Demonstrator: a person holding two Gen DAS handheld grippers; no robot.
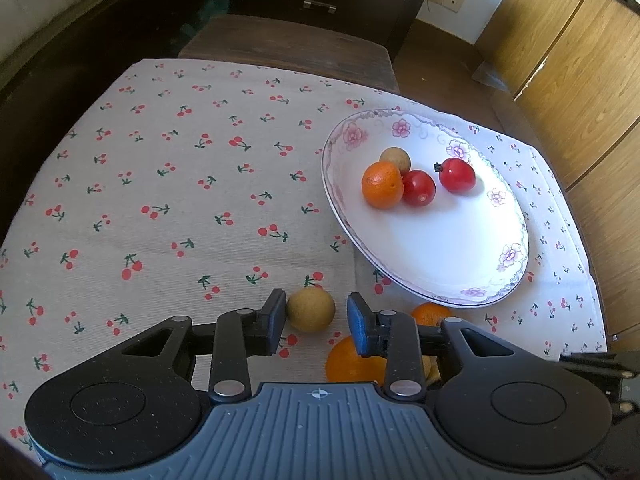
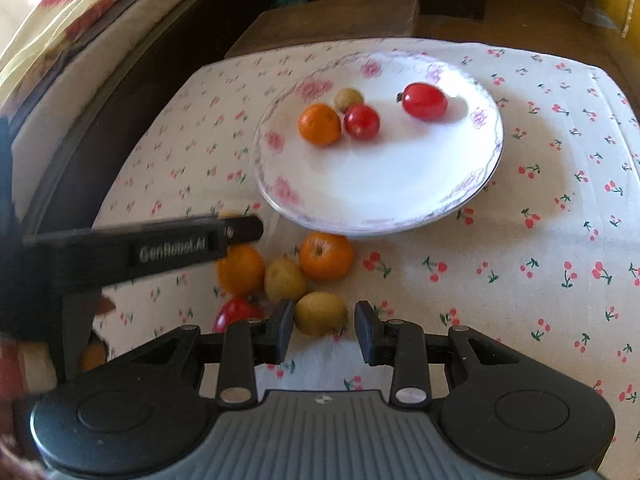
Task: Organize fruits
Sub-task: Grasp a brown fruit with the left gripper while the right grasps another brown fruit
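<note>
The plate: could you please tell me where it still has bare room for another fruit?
The plate is bare across its near half and right side, below the orange and the two red fruits. Its far-left part is crowded: orange, tan fruit and one red fruit sit bunched together.

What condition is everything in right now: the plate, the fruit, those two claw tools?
Plate: on the cloth, holding four fruits.
Left gripper: open, tan fruit between its jaws.
Right gripper: open, second tan fruit between its jaws.
Loose orange: on the cloth, beside the plate.
</note>
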